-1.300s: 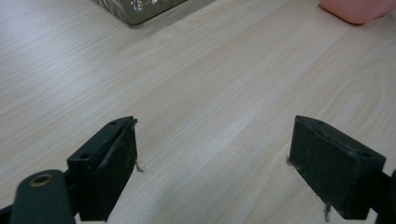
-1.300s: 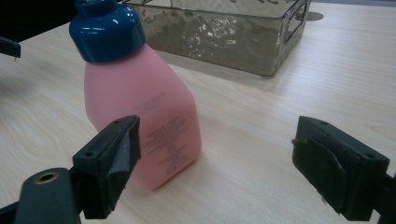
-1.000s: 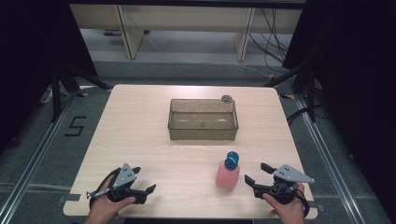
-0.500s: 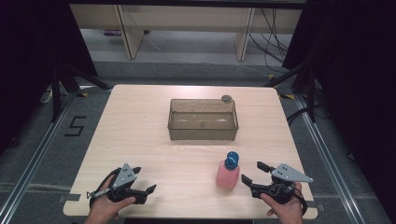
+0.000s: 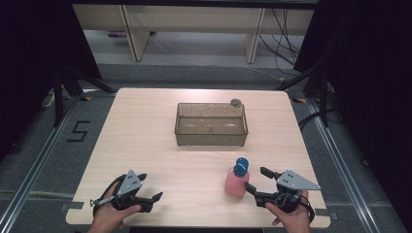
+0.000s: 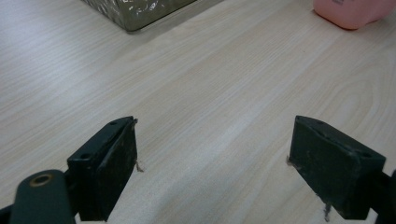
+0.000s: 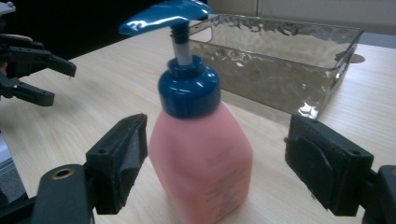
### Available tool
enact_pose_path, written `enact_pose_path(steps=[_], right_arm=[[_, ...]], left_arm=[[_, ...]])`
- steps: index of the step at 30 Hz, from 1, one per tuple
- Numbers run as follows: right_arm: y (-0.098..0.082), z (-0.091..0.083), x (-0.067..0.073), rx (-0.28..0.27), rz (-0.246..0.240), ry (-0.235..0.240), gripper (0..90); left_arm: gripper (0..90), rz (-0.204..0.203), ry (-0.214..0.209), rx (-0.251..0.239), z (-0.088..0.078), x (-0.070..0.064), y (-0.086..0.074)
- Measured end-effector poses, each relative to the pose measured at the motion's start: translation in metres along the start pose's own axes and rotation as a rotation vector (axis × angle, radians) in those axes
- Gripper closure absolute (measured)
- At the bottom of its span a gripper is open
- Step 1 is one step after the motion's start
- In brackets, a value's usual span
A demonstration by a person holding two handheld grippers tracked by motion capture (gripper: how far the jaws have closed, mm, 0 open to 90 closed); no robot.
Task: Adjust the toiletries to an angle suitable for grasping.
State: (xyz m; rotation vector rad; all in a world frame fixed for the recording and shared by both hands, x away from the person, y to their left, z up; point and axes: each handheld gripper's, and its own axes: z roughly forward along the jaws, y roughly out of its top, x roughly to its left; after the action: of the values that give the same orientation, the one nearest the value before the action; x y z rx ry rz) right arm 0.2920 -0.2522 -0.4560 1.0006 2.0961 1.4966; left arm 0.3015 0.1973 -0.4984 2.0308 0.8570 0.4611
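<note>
1 pump bottle point(image 5: 237, 180), 1 tray point(image 5: 211, 137)

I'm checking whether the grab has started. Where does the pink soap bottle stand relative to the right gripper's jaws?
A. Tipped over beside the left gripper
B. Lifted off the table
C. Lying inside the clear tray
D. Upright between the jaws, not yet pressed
D: the right gripper view shows the pink soap bottle upright on the table between the right gripper jaws, with a gap at each side.

Black claws point(image 5: 258, 180), grey triangular plates, black cables
</note>
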Motion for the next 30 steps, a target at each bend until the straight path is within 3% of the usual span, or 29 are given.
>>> enact_pose_path(steps=[2,5,7,8,9,12,15,16,19,23,30], right_arm=[[0.001,0.000,0.004,0.009,0.026,0.001,23.4],[0.003,0.003,0.002,-0.007,-0.014,0.001,24.5],[0.003,0.004,0.006,0.007,0.029,0.012,25.1],[0.004,0.006,0.003,-0.013,-0.019,0.010,25.2],[0.004,0.006,0.006,-0.006,0.008,0.015,25.4],[0.006,0.010,0.005,-0.016,-0.019,0.022,26.1],[0.007,0.012,0.007,-0.008,-0.017,0.028,26.6],[0.007,0.013,0.009,0.000,0.008,0.032,26.9],[0.009,0.017,0.007,-0.015,-0.029,0.029,27.4],[0.010,0.021,0.008,-0.017,-0.016,0.040,28.7],[0.012,0.026,0.008,-0.001,-0.033,0.040,29.4]], left_arm=[[14.8,0.000,0.002,0.000,0.000,0.000,0.000],[14.8,0.000,-0.002,0.000,0.000,0.000,0.000],[14.8,0.001,-0.004,0.002,0.000,0.000,0.000],[14.8,0.001,-0.003,0.000,0.000,0.000,0.000],[14.8,0.000,-0.002,-0.001,0.000,0.000,0.000],[14.8,-0.007,-0.003,-0.004,0.001,-0.001,0.000],[14.8,-0.002,-0.004,0.002,0.001,0.000,0.000],[14.8,-0.002,-0.004,0.003,0.001,0.000,0.000],[14.8,-0.003,-0.005,0.003,0.001,0.000,0.000],[14.8,-0.006,-0.005,0.001,0.001,0.000,0.000],[14.8,0.001,-0.008,0.001,0.001,0.000,0.000]])
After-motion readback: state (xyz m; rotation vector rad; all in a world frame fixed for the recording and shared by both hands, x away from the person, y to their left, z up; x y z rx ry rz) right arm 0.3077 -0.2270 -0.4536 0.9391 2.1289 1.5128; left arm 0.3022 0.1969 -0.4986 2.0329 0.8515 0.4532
